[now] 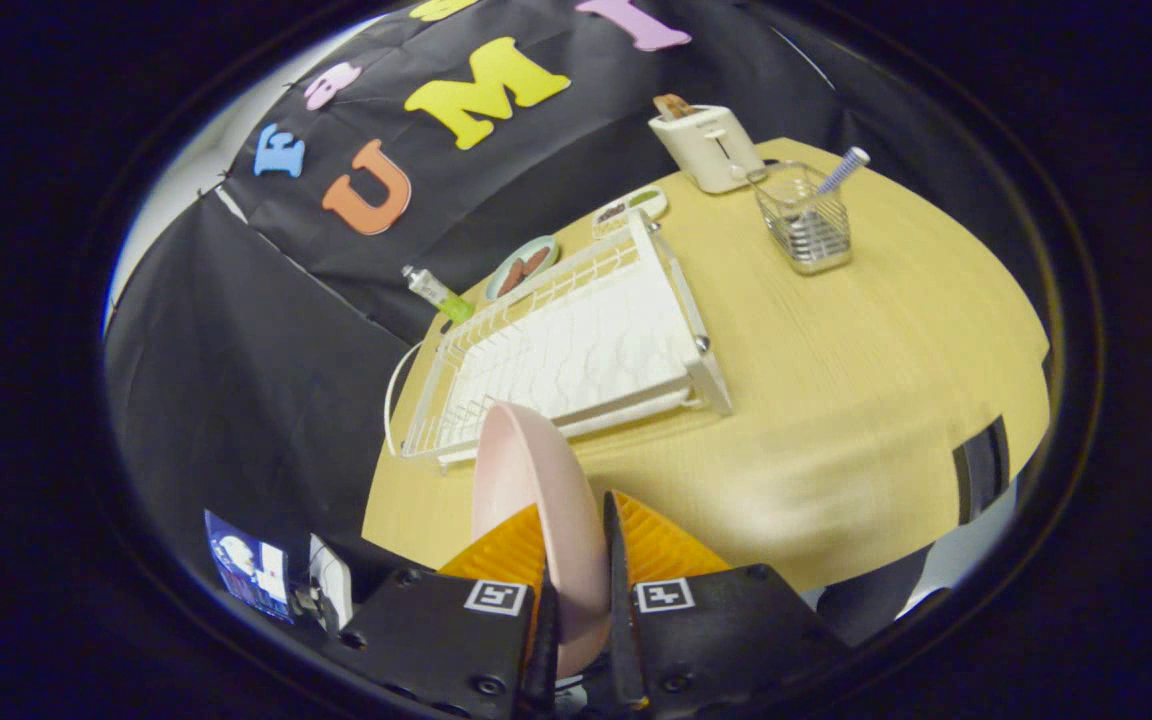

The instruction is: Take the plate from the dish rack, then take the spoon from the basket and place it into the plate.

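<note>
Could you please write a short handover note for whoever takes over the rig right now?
Gripper: shut on the pink plate, held on edge between the fingers, lifted over the table.
Dish rack: just beyond the plate, on the table, with no dishes left in it.
Spoon: standing in the wire basket, beyond the rack, beside the toaster.
Done: plate taken from the rack.
Left: set the plate down on the table, fetch the spoon from the basket, place it in the plate.
</note>
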Tool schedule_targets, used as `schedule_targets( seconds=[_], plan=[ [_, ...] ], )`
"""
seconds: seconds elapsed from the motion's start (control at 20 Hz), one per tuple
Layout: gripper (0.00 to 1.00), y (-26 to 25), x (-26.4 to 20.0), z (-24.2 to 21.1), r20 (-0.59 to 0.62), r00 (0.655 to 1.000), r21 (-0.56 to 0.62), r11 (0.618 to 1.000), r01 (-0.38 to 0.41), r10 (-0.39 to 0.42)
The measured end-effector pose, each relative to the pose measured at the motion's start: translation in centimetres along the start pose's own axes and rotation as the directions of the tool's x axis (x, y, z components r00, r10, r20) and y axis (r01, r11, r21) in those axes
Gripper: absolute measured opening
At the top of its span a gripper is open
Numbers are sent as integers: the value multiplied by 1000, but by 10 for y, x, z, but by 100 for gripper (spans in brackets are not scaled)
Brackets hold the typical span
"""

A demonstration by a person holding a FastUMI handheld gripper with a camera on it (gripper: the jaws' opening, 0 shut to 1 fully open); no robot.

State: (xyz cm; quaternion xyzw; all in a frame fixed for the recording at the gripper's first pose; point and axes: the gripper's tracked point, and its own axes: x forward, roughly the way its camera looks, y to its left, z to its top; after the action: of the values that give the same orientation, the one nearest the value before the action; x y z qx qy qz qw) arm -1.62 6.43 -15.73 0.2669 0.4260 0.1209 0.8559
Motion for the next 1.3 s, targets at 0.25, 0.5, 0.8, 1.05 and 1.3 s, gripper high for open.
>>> schedule_targets(
  seconds=[0.25,0.5,0.8,1.05,1.3],
  plan=[
    [26,-45,23,-18,-4,1000,116,993,25,-24],
    [26,-48,42,-17,-5,1000,216,976,-23,25],
    [34,-50,47,-9,6,1000,195,981,-2,1],
    [47,-50,33,5,76,997,156,988,-15,4],
    [72,-52,-2,32,225,974,7,999,40,-40]
  ],
)
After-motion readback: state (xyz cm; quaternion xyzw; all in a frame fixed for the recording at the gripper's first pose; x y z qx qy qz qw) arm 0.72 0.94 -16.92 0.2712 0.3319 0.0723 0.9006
